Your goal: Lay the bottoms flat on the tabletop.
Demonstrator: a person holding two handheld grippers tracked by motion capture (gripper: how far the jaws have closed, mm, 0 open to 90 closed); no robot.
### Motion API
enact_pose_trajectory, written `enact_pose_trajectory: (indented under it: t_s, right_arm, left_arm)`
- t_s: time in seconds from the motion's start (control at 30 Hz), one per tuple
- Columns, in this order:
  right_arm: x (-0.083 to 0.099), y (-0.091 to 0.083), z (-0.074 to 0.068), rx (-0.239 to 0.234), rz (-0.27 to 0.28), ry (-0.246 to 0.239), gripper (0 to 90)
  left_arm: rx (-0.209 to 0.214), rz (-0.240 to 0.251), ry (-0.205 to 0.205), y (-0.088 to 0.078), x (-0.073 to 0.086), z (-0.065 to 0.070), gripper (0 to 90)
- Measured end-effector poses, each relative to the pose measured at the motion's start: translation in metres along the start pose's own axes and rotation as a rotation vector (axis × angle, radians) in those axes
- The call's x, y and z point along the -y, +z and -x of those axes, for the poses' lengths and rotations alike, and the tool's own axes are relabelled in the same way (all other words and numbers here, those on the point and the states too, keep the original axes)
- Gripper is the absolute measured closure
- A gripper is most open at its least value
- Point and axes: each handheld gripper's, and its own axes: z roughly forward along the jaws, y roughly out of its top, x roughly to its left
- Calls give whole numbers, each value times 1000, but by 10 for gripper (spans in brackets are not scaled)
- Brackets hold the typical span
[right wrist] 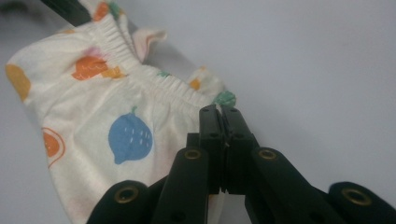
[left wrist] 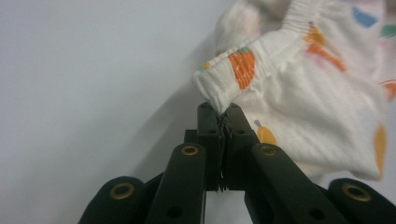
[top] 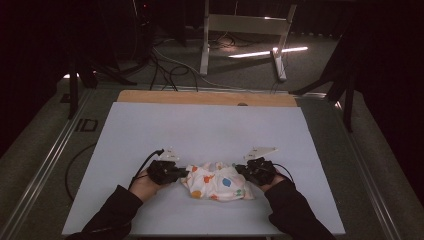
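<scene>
Small white cotton garment with fruit print and elastic waistband (top: 218, 181), crumpled on the pale bench (top: 200, 125) between both claws. Left claw (left wrist: 219, 108) and right claw (right wrist: 220, 111) each pinch a waistband end. Judged light, limp, stretchy; the gathered hem grips best.

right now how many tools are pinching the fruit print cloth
2. The left tool is shut on the elastic hem at the cloth's left edge in the high view; the right tool is shut on the hem at its right edge.
</scene>
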Motion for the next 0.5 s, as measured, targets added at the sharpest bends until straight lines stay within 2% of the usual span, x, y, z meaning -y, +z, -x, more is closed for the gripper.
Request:
enact_pose_trajectory:
  t_s: [0.03, 0.07, 0.1, 0.13, 0.2, 0.3, 0.37, 0.43, 0.5]
  right_arm:
    - [-1, -5, 3, 9, 29, 8, 890]
    - [-1, -5, 3, 9, 29, 8, 890]
    - [-3, -9, 6, 13, 71, 15, 889]
    - [-4, -11, 7, 19, 81, 17, 890]
    - [-6, -13, 8, 30, 95, 20, 890]
    - [-17, -20, 13, 59, 156, 14, 890]
    - [-20, -21, 15, 59, 173, 18, 890]
    - [-30, -25, 23, 82, 215, 27, 890]
    - [-33, -26, 26, 89, 229, 28, 890]
  left_arm:
    - [-3, 13, 1, -5, -2, 1, 887]
    - [-10, 26, 9, -10, -5, 2, 887]
    - [-23, 39, 22, -15, -8, 4, 887]
    - [-37, 55, 30, -22, -14, 5, 887]
    - [-47, 64, 32, -26, -18, 7, 887]
    - [-73, 90, 38, -34, -30, 7, 887]
    - [-102, 89, 44, -38, -39, 7, 887]
    - [-120, 97, 40, -41, -47, 6, 887]
    - [-161, 110, 59, -43, -55, 7, 887]
